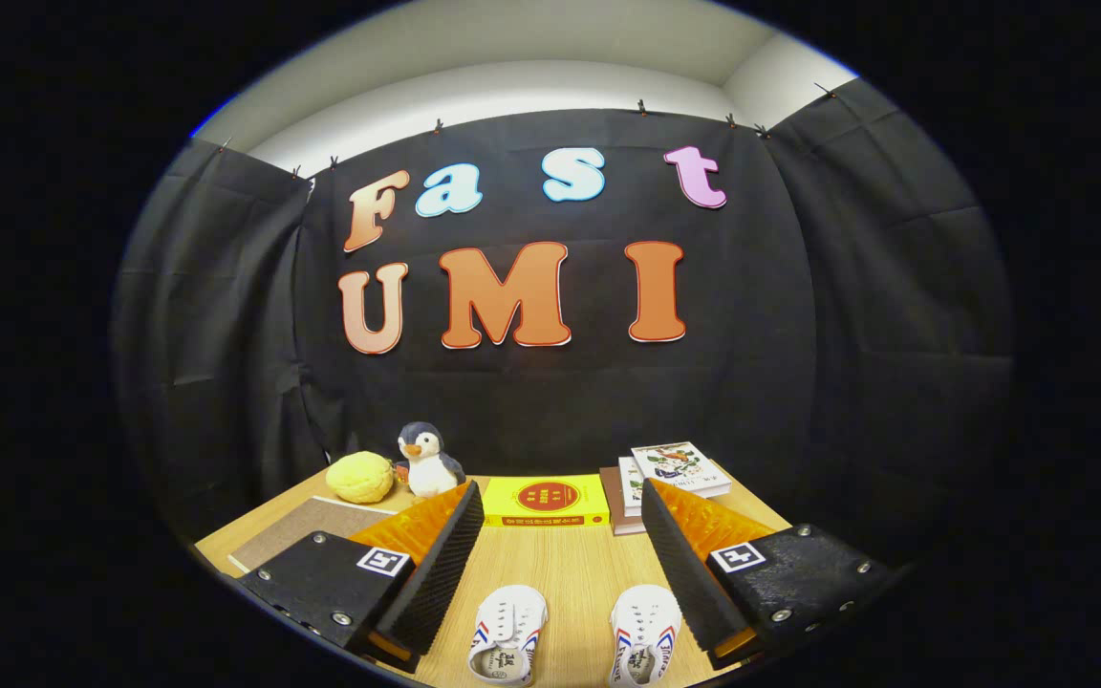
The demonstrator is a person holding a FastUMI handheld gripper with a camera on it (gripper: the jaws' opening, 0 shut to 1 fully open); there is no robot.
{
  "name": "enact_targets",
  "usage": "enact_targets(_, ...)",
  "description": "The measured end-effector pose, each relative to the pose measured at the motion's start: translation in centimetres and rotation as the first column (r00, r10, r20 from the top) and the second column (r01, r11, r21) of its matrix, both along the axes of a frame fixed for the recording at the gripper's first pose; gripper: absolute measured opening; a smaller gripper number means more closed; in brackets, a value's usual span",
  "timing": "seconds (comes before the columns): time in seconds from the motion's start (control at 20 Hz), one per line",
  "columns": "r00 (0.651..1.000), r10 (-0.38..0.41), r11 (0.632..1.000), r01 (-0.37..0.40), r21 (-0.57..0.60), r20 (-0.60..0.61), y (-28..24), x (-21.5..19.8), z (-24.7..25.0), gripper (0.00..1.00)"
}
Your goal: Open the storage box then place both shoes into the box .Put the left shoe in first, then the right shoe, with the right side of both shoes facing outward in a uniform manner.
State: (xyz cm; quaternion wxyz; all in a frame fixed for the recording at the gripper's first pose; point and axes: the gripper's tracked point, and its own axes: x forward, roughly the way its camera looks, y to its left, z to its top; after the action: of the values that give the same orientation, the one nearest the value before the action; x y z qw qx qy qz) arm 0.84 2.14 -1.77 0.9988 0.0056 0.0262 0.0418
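Two small white shoes with red and blue stripes stand side by side on the wooden table, toes pointing away from me: one shoe [507, 634] nearer the left finger, the other shoe [644, 634] nearer the right finger. My gripper [562, 521] hovers above them, open wide, with nothing between its fingers. Both shoes lie low between the two fingers, near their bases. The left finger [436, 564] and right finger [684, 564] stand well apart.
Beyond the fingertips lies a yellow book [546, 502]. A stack of books [670, 478] sits behind the right finger. A penguin plush [428, 461], a yellow round plush [359, 476] and a brown notebook [307, 530] sit behind the left finger.
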Motion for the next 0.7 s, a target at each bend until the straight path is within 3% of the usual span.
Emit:
enact_targets(0.15,1.000,0.004,0.999,-0.004,-0.032,0.007,-0.4,0.2,0.3,0.98)
enact_targets(0.35,0.999,0.034,0.999,-0.034,0.025,-0.028,-0.3,0.8,-0.8,0.99)
enact_targets(0.55,0.977,0.180,0.967,-0.155,0.202,-0.113,2.5,1.0,-3.2,0.98)
enact_targets(0.7,0.937,0.293,0.920,-0.223,0.324,-0.188,4.6,1.0,-6.0,0.98)
